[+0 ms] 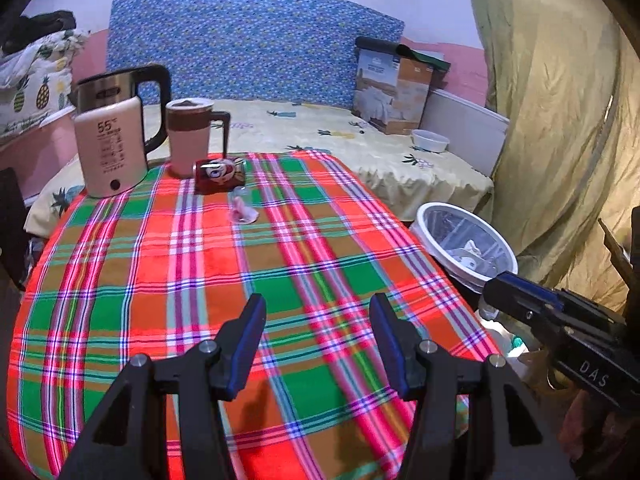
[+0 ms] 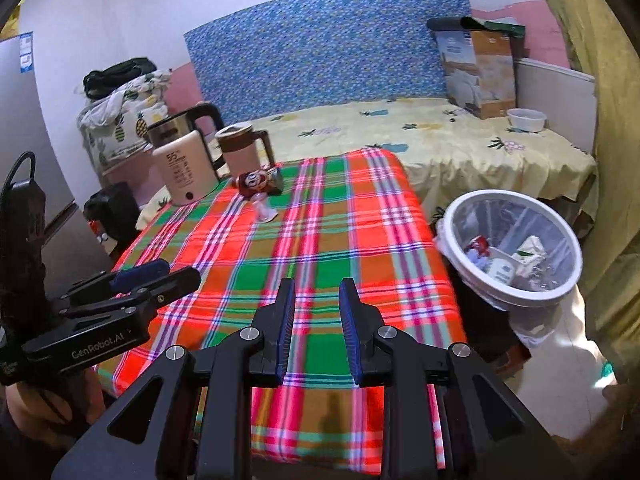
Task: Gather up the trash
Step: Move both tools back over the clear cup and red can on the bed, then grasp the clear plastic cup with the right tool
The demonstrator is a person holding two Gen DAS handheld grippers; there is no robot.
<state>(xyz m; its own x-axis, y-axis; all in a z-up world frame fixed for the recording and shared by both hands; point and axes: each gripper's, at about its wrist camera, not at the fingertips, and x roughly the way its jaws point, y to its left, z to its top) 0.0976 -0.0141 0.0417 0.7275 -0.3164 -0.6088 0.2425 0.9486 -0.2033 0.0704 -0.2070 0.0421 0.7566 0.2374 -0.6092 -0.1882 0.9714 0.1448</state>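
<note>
A red snack packet (image 1: 219, 175) with a cartoon face lies at the far side of the plaid table (image 1: 200, 280), in front of the mug; it also shows in the right wrist view (image 2: 258, 183). A small clear wrapper with pink inside (image 1: 242, 210) lies just before it, also seen from the right wrist (image 2: 265, 209). A white bin (image 2: 512, 248) with a clear liner and several bits of trash stands right of the table, also in the left wrist view (image 1: 466, 242). My left gripper (image 1: 318, 340) is open and empty over the near table. My right gripper (image 2: 316, 328) is open and empty.
A pink kettle (image 1: 110, 140) and a pink lidded mug (image 1: 188, 136) stand at the table's far left. Behind is a bed with a yellow sheet (image 1: 360, 148), a box (image 1: 394, 88) and a white bowl (image 1: 430, 141). A curtain (image 1: 560, 120) hangs on the right.
</note>
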